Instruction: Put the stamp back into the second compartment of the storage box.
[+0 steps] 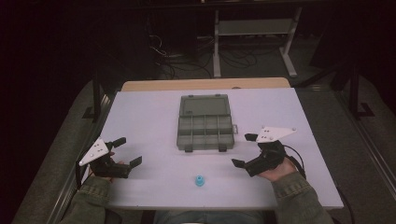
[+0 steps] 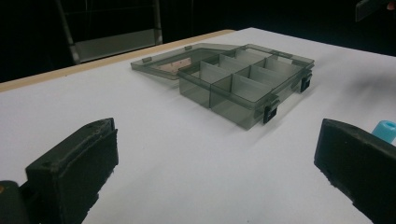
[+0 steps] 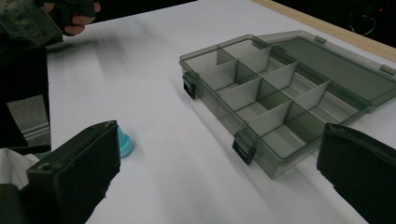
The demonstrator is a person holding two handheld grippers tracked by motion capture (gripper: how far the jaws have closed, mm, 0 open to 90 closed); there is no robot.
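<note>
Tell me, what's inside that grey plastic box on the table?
The organizer box lies open, its lid flat behind it. Dividers split it into compartments, and those visible look empty. The near walls hide some floor corners.

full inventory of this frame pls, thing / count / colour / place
organizer box: 1, smoky grey clear plastic, table centre, lid open and laid flat on the far side, compartments look empty
small cap-like piece: 1, light blue, near edge of the table, between the two grippers, touching neither
table: 1, white top with a wooden strip along the far edge
shelf frame: 1, grey metal, on the floor beyond the table
cables: several, dark, on the floor beyond the table
left gripper: 1, black, near left of the table, fingers open, holding nothing
right gripper: 1, black, near right, fingers open, holding nothing
</note>
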